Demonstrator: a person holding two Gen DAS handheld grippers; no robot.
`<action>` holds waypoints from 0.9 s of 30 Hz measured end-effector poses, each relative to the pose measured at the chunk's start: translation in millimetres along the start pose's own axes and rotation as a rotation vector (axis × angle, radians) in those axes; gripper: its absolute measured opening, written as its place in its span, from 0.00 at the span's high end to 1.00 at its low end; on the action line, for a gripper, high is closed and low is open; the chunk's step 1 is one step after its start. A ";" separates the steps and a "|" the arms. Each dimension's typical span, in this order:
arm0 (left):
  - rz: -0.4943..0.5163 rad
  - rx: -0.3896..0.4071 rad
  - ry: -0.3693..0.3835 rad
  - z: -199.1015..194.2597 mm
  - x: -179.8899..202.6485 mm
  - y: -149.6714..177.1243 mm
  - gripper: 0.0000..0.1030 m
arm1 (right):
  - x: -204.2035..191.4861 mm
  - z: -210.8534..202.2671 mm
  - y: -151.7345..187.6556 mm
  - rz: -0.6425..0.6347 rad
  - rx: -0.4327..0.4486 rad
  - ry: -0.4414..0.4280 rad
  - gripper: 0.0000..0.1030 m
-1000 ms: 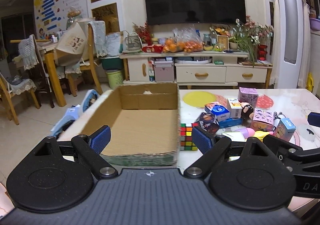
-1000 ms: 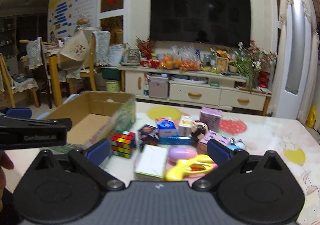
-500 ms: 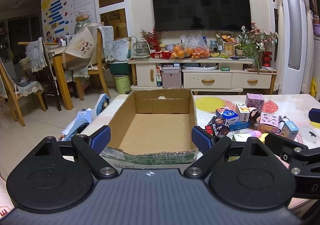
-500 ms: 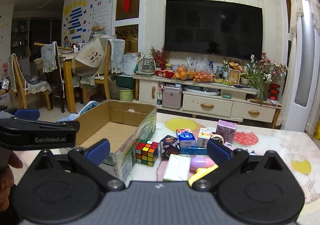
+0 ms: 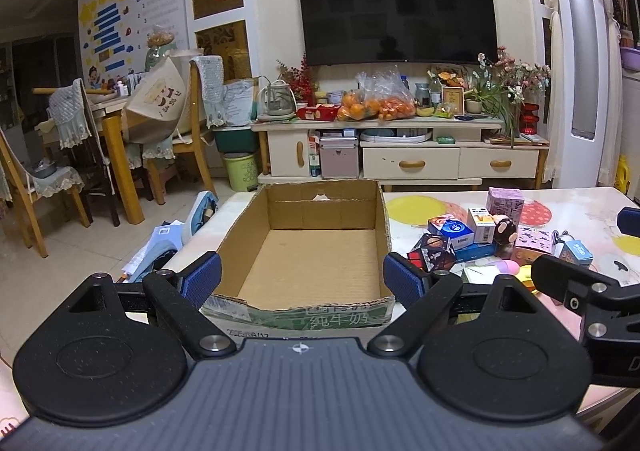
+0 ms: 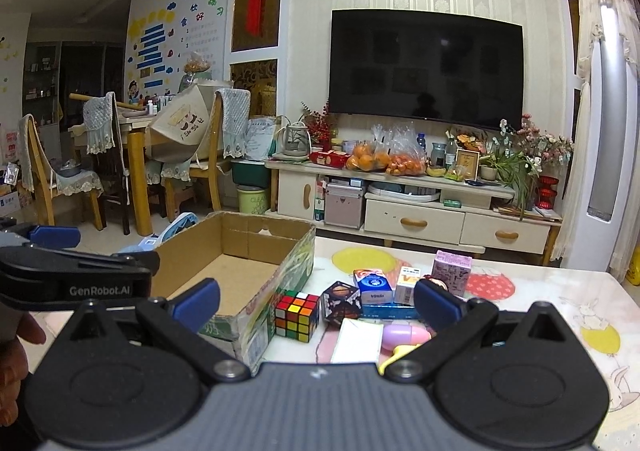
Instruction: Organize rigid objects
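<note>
The cardboard box [image 5: 316,251] sits on the bench [image 6: 560,315] at its left end; right of it, the puzzle cube [image 6: 298,315] stands just beside its wall, small boxes [image 6: 452,271] clustered behind, TV stand [image 6: 416,211] beyond.

Warm indoor light filled the room, evenly bright and sharp in both views. The television [image 6: 426,65] showed faint reflections on its dark screen. The far dining corner [image 5: 36,91] sat dimmer. Fisheye bending curved the walls, and black vignette clipped the right view's corners.

My right tongs' [image 6: 316,301] body hides the yellow toy's [image 6: 402,351] near half; box labels are unreadable.
</note>
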State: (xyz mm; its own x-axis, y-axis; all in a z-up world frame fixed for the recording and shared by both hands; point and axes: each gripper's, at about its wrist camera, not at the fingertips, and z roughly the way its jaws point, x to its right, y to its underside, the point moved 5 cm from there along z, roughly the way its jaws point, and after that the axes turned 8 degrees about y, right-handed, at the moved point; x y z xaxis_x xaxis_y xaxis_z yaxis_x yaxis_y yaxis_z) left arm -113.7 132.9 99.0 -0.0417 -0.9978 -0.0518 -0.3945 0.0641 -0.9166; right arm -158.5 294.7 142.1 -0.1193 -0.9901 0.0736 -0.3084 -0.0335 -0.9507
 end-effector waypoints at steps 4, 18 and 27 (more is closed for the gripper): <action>0.006 -0.003 0.011 -0.3 2.3 2.2 0.00 | 2.5 0.0 3.7 -0.001 0.002 0.003 0.01; 0.049 -0.050 0.197 13.5 34.6 14.0 0.00 | 58.6 34.7 54.1 0.053 -0.061 0.079 0.01; 0.091 -0.191 0.333 45.2 79.6 42.5 0.00 | 134.3 79.4 88.0 0.112 -0.136 0.226 0.01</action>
State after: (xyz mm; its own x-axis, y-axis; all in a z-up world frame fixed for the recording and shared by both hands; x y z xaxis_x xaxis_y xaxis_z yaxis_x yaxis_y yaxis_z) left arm -92.4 55.3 38.0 -0.3679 -0.9293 0.0308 -0.5380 0.1857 -0.8222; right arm -126.7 147.9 44.4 -0.3625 -0.9306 0.0504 -0.4036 0.1080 -0.9085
